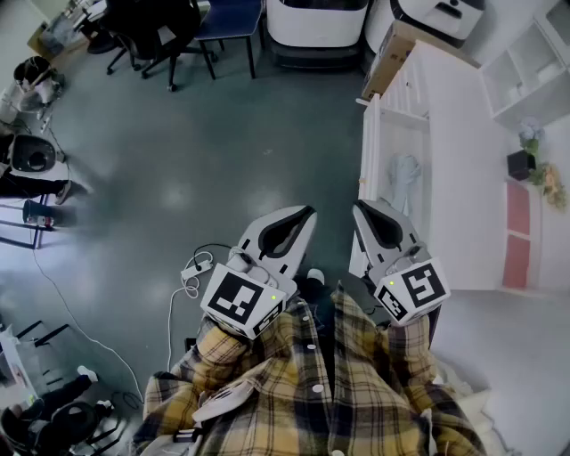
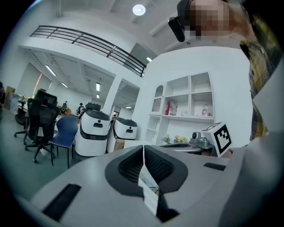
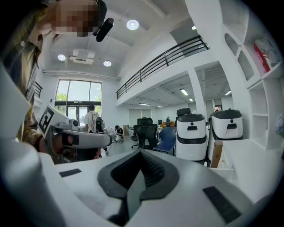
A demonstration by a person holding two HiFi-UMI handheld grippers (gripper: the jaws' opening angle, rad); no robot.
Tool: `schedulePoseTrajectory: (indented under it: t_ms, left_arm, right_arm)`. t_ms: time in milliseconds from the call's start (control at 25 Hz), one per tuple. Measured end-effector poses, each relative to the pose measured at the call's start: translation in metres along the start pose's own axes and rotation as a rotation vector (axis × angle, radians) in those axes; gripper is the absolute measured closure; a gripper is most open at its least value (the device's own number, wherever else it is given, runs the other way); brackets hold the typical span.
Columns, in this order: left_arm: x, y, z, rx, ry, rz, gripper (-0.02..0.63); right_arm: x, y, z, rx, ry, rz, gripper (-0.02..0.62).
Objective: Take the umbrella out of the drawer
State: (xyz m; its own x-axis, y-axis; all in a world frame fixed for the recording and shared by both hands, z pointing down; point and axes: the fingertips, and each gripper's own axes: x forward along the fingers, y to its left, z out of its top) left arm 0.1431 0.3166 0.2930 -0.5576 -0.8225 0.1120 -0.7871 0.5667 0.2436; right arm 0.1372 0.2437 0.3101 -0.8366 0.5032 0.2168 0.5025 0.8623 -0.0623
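Observation:
A white cabinet stands at the right of the head view with a drawer pulled open toward me. Inside the drawer lies a pale grey-blue folded umbrella. My left gripper hangs over the floor, left of the drawer, and its jaws are shut with nothing between them. My right gripper is close to the drawer's near corner, also shut and empty. In the left gripper view the left gripper shows its jaws meeting. The right gripper looks the same in its own view. Neither touches the umbrella.
White cables and a plug strip lie on the grey floor by my left side. Office chairs and white machines stand at the far end. Open shelves with flowers sit beyond the cabinet.

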Motion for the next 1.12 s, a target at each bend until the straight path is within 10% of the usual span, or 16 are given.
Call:
schedulePoseTrajectory:
  t_ms: [1120]
  left_arm:
    - [-0.029, 0.057, -0.005, -0.011, 0.021, -0.031, 0.578]
  right_arm:
    - [0.039, 0.010, -0.009, 0.049, 0.005, -0.081, 0.578]
